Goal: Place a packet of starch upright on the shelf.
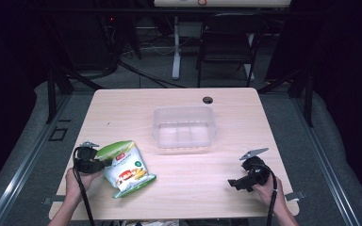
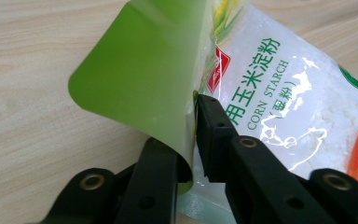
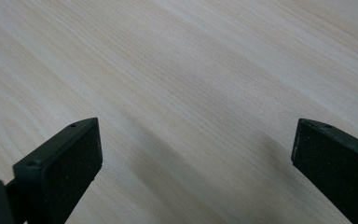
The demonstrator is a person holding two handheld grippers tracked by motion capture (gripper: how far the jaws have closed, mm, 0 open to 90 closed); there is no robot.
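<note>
A green and white bag of corn starch (image 1: pixel 126 167) lies at the front left of the table. My left gripper (image 1: pixel 104 163) is at its left side, shut on the bag's green top edge. In the left gripper view the bag's (image 2: pixel 279 93) green flap curls up between the two black jaws of the gripper (image 2: pixel 190 140), which pinch it. My right gripper (image 1: pixel 232 183) rests at the front right of the table, pointing left, with its jaws wide open. Bare wood lies between the jaws of the right gripper (image 3: pixel 196 154).
A clear plastic container (image 1: pixel 184 127) with several compartments stands in the middle of the wooden table (image 1: pixel 122 108). A cable hole (image 1: pixel 208 100) is near the far edge. Chairs and a desk leg stand on the floor beyond the table.
</note>
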